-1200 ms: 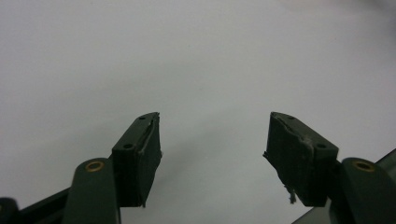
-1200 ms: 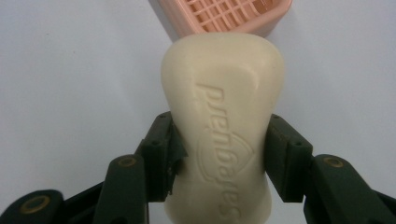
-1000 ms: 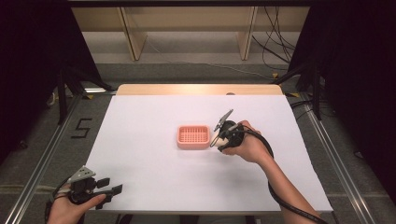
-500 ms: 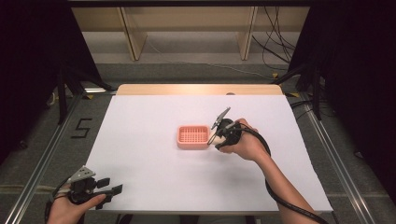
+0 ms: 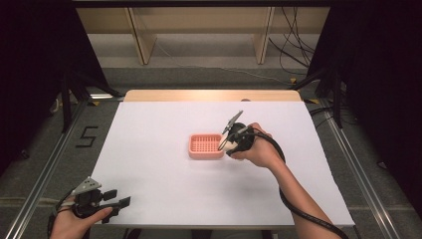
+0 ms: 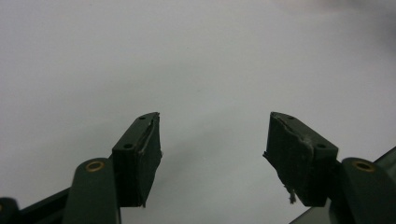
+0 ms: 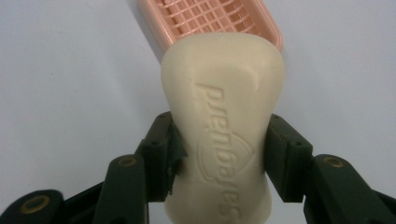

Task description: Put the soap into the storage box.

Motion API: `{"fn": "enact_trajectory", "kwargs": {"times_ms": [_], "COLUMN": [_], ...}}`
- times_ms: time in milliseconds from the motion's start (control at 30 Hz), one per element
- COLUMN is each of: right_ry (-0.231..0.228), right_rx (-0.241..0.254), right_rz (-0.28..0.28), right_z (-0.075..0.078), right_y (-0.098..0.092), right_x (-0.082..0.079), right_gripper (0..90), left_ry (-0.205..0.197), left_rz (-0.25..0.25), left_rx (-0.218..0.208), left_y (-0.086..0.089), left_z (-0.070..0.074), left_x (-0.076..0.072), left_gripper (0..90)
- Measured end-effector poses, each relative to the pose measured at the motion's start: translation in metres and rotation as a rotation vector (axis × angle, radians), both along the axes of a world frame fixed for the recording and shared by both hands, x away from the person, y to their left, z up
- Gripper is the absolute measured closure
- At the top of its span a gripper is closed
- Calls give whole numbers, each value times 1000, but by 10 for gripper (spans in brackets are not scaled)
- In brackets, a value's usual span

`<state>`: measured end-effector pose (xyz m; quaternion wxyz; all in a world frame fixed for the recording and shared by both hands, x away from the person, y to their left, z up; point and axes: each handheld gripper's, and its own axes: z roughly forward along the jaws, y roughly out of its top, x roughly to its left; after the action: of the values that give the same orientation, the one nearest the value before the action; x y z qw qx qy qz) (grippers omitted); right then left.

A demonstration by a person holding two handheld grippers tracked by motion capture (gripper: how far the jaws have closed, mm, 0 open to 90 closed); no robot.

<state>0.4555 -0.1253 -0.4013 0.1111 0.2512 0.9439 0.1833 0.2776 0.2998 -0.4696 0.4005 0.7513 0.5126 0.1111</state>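
My right gripper (image 7: 219, 140) is shut on a cream bar of soap (image 7: 222, 93) with raised lettering, both pads pressing its sides. In the right gripper view, the soap's far end overlaps the near end of a pink slotted soap dish (image 7: 268, 25). From above, the dish (image 5: 205, 146) lies at the middle of the white table (image 5: 164, 179). The right gripper (image 5: 225, 144) is at the dish's right edge, pointing left and down. My left gripper (image 5: 118, 204) rests at the table's near left corner. In its own view the left gripper (image 6: 212, 140) is open over bare white surface, nothing between the jaws.
A black cable (image 5: 298, 209) trails from the right gripper along the forearm to the table's near edge. A wooden strip (image 5: 209, 95) borders the far side. Metal rails (image 5: 50, 164) run along both flanks, and wooden shelving (image 5: 199, 30) stands beyond.
The right hand has edged slightly left toward the dish, the soap still in its grip. The left hand has not moved.
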Motion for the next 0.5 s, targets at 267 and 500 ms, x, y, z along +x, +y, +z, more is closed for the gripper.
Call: {"fn": "enact_trajectory", "kwargs": {"times_ms": [267,500], "right_ry": [-9,-9], "right_rx": [1,8], "right_rz": [21,27], "right_z": [3,3], "right_y": [5,8], "right_x": [4,6], "right_gripper": [505,505], "left_ry": [-1,8], "left_rz": [-2,4], "left_rx": [1,-1], "left_y": [0,1], "left_z": [0,1], "left_x": [0,0], "left_gripper": [348,348]}}
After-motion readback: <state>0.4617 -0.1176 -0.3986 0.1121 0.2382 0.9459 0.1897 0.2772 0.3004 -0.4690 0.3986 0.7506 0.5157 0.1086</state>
